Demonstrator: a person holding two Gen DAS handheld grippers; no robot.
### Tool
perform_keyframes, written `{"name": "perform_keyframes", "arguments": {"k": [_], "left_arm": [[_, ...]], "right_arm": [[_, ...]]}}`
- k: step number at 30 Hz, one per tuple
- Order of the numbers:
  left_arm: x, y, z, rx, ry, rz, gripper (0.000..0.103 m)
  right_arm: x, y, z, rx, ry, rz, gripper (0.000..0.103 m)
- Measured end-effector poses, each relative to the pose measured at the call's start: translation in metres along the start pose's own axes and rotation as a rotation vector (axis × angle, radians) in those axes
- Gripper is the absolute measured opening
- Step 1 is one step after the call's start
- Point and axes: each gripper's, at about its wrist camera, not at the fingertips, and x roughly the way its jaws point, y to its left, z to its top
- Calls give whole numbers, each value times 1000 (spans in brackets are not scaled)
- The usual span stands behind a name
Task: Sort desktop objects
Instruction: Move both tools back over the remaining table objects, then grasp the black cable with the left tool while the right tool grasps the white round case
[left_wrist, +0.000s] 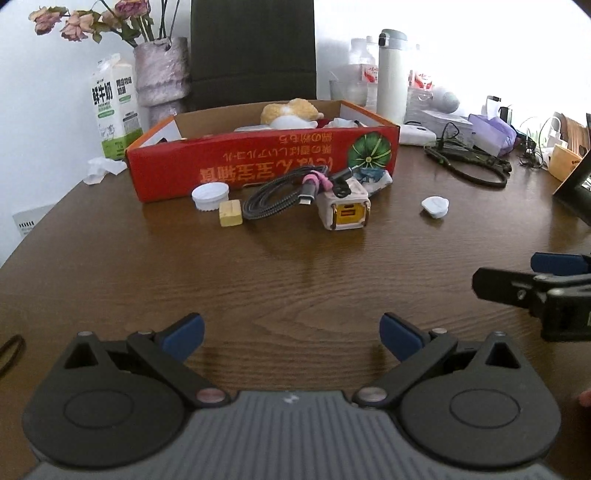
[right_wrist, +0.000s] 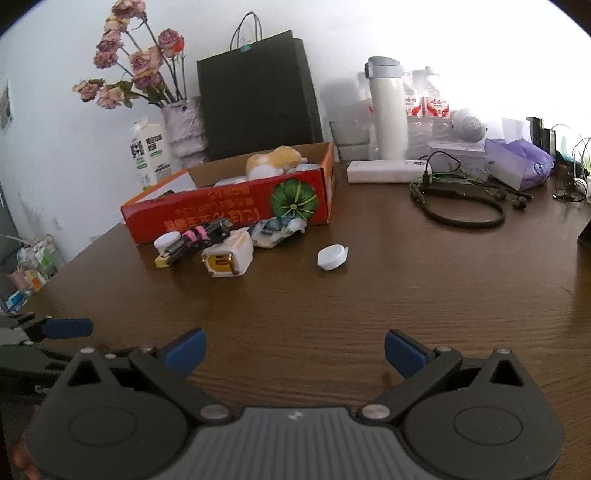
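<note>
A red cardboard box (left_wrist: 258, 162) (right_wrist: 229, 210) stands at the back of the brown table (left_wrist: 258, 280) and holds a plush toy (left_wrist: 290, 110) (right_wrist: 273, 158). In front of it lie a white round lid (left_wrist: 209, 196), a yellow eraser (left_wrist: 230, 213), a coiled braided cable (left_wrist: 284, 192) (right_wrist: 192, 238), a cream charger cube (left_wrist: 343, 212) (right_wrist: 227, 258), a crumpled wrapper (right_wrist: 277, 229) and a small white cap (left_wrist: 435, 206) (right_wrist: 332, 257). My left gripper (left_wrist: 291, 334) hovers open near the front edge, empty. My right gripper (right_wrist: 294, 352) is open and empty too, and its fingers (left_wrist: 517, 284) show at the right of the left wrist view.
Behind the box stand a milk carton (left_wrist: 114, 107), a vase of dried flowers (right_wrist: 181, 122), a dark paper bag (right_wrist: 258, 96) and a white flask (right_wrist: 388, 110). Cables and a black strap (right_wrist: 461, 206), a power bank (right_wrist: 388, 171) and tissues (right_wrist: 521, 166) crowd the back right.
</note>
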Motion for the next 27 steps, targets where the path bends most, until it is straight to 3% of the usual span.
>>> {"name": "perform_keyframes", "arguments": {"k": [5,16,19,24,27], "left_arm": [[8,2,1,-4,21,11,103],[13,15,5,-74,12,-32,103],[11,18,5,-87,6,-14,103],[7,21,9,-26,-25,-5,103],[11,24,18,25,-78,-23,103]], "right_arm": [[-5,-8,0,48,-38,-32,103],[-5,-10,-1,53,-50,-17,103],[-6,-9,-2,51,-60,-16,103],[-9,-5,-3,31,-88,-13,102],[-17,-7,-3,33,-150,47,97]]}}
